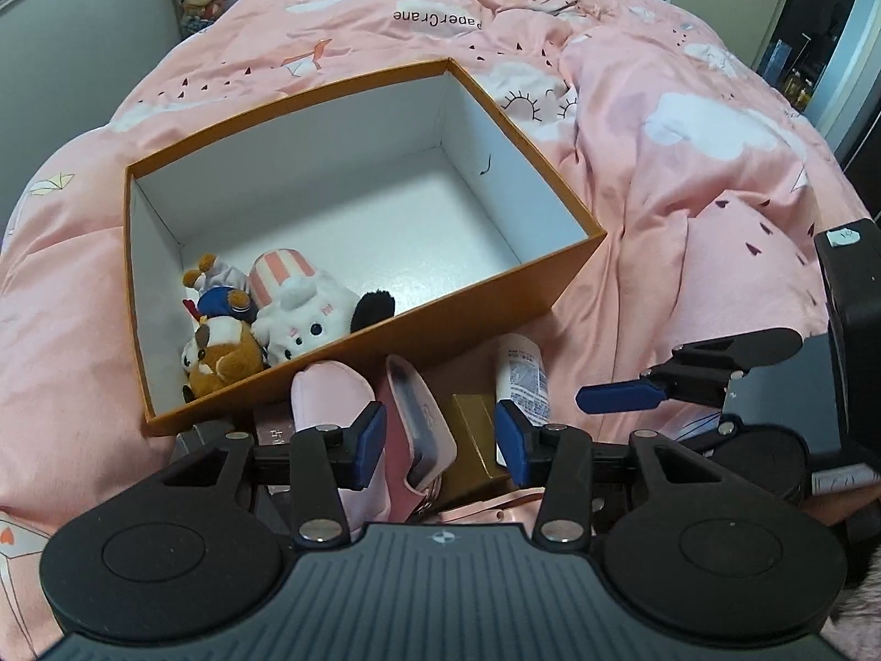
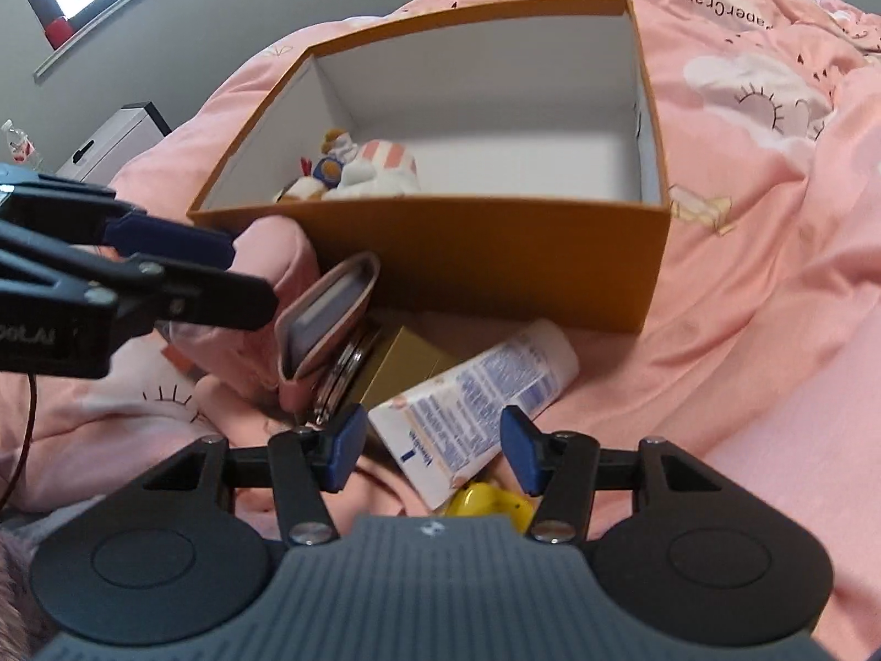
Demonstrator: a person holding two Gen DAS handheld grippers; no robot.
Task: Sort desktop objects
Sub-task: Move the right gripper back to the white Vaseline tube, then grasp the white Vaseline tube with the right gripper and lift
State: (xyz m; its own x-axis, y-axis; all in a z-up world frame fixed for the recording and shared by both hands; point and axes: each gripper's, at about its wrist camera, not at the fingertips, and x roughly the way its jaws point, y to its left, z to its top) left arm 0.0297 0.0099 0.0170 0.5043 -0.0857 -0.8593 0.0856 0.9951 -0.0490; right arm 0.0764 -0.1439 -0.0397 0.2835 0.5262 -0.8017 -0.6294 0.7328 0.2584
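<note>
Plush toys (image 1: 264,325) fill one corner of orange box (image 1: 484,275); both claws gape, empty.

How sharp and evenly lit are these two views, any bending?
Left wrist view: sharp, soft even light, the orange box bulges from fisheye bending. Right wrist view: slightly softer, the plush toys blurry, bright glare from a window at top left.

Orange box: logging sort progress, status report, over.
Both hand-held grippers open, left and right, holding nothing. Orange box holds plush toys. Tube, pink case, gold box outside.
</note>
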